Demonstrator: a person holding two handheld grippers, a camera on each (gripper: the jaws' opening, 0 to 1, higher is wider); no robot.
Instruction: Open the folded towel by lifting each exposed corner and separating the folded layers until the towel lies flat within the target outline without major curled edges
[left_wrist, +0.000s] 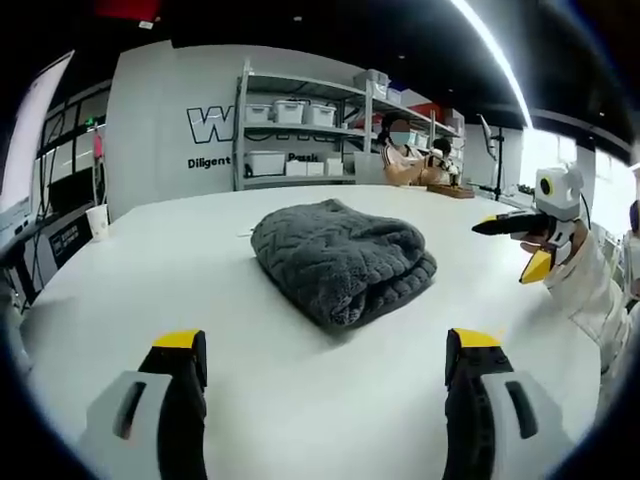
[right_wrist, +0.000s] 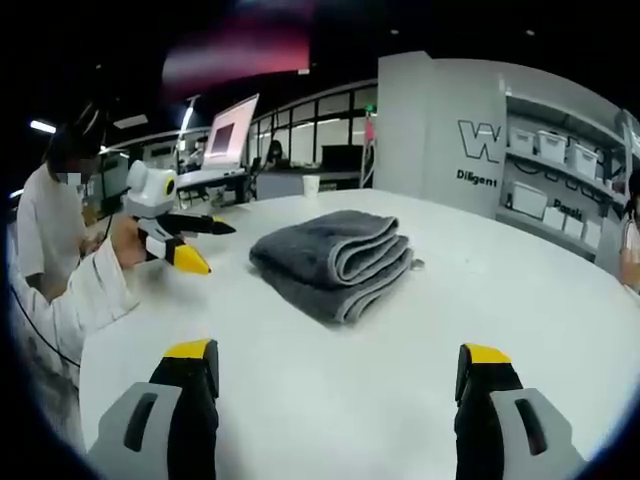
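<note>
— On the white table (left_wrist: 120, 270), where's the towel sitting?

— I see the folded grey towel (left_wrist: 343, 258) near the middle of the table in my left gripper view, well ahead of the left gripper (left_wrist: 325, 365), whose jaws stand wide apart and hold nothing. Its long axis runs from upper left to lower right there, and the rounded fold faces me.

— And from the other side?

— In my right gripper view the towel (right_wrist: 335, 260) shows its stacked layered edges at the right end, pointing toward the shelving (right_wrist: 560, 170) side. The right gripper (right_wrist: 338, 375) sits back from it, jaws also spread wide, empty, above bare table.

— Do the grippers see each other?

— Yes. The right gripper (left_wrist: 528, 245) comes in at the right of my left gripper view, held by a white sleeve, apart from the towel. The left gripper (right_wrist: 190, 245) shows at the left of my right gripper view, jaws parted, beside the towel without touching.

— Anything else on the table?

— A paper cup (left_wrist: 98, 219) near the far edge.
</note>
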